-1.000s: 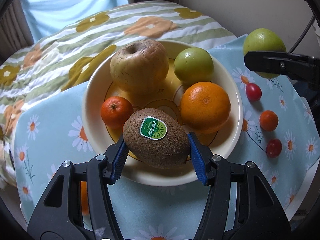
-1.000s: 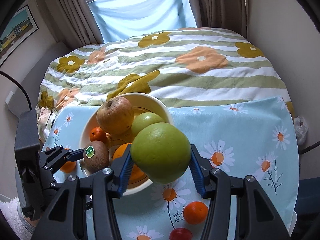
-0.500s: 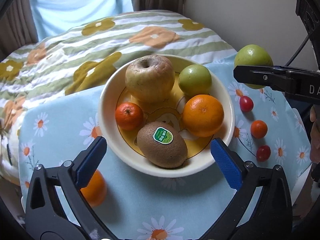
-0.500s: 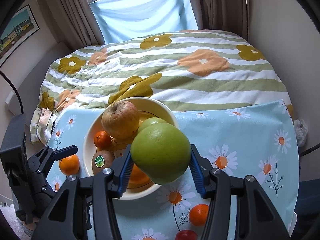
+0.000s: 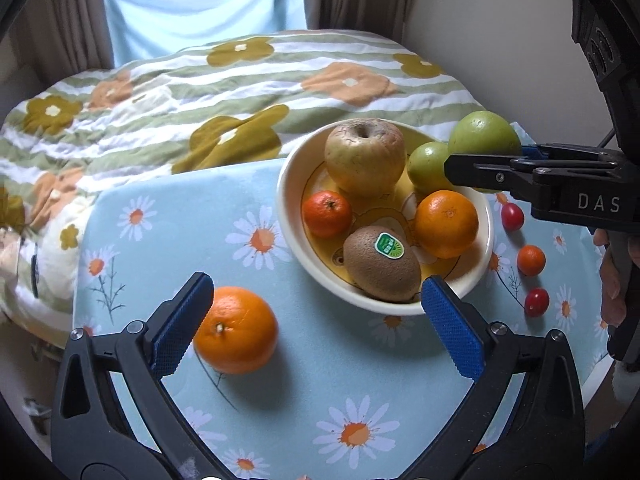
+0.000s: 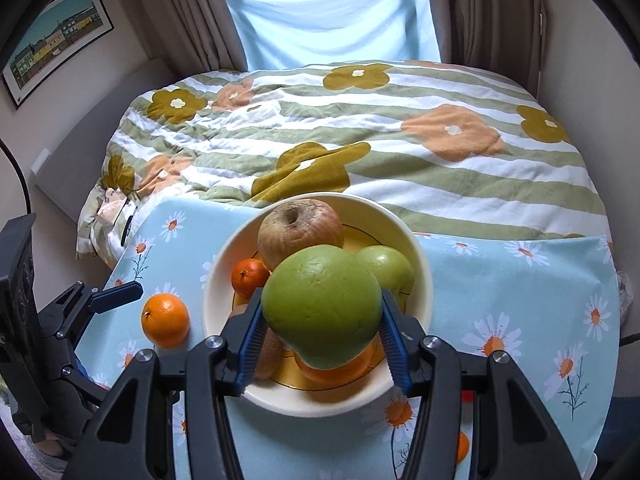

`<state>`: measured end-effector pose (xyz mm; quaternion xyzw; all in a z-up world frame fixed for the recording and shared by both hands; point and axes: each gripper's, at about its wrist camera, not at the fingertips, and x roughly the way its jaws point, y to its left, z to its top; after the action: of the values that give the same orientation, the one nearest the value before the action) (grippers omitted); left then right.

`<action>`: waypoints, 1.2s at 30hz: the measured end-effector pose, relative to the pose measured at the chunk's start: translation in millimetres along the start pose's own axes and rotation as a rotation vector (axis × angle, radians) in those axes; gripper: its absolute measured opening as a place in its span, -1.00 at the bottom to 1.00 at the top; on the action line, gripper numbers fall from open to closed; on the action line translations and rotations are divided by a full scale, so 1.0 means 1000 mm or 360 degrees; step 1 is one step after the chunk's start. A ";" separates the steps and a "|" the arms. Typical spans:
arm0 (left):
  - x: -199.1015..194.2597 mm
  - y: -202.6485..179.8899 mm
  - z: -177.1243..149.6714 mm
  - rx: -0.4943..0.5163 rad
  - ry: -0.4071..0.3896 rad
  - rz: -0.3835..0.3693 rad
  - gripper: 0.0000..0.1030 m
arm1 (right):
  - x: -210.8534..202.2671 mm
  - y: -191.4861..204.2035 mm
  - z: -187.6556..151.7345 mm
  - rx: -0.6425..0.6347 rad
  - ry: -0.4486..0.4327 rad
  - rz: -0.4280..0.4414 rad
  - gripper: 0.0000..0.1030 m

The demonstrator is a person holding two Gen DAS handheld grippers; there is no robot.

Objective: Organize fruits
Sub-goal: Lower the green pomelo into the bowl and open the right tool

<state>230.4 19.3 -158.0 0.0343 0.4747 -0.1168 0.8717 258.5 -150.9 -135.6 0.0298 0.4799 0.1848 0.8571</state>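
The right gripper (image 6: 322,344) clamps the green fruit (image 6: 322,306) above the bowl (image 6: 420,272), already crowded with 5 fruits; released, it may roll out. The left gripper (image 5: 316,320) gapes wide and empty, the loose orange (image 5: 236,329) at its 9 o'clock finger.

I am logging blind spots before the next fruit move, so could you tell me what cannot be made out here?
- Right wrist view: the green fruit in the right gripper hides most of the kiwi and the orange in the bowl.
- Left wrist view: the kiwi sticker is too small to read.
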 end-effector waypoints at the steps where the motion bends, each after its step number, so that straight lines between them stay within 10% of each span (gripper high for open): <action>1: -0.002 0.003 -0.001 -0.0012 -0.0002 0.0010 1.00 | 0.004 0.004 0.000 -0.0017 0.0010 0.0010 -0.05; 19: -0.020 0.034 -0.013 -0.0141 -0.0032 0.0088 1.00 | 0.042 0.035 -0.003 -0.0107 0.0095 0.0012 -0.04; 22: -0.022 0.035 -0.014 -0.0140 -0.0032 0.0094 1.00 | 0.036 0.037 -0.001 -0.0125 0.0024 0.0014 0.28; 24: -0.024 0.036 -0.014 -0.0141 -0.0031 0.0098 1.00 | 0.031 0.040 0.002 -0.0144 -0.0022 0.0015 0.88; 36: -0.057 0.033 -0.009 -0.0093 -0.0110 0.0108 1.00 | -0.008 0.045 0.004 -0.0130 -0.0147 -0.0008 0.99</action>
<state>201.1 62.2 -117.1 0.0209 0.4461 -0.0743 0.8917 245.1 -111.3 -116.5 0.0021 0.4319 0.2007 0.8793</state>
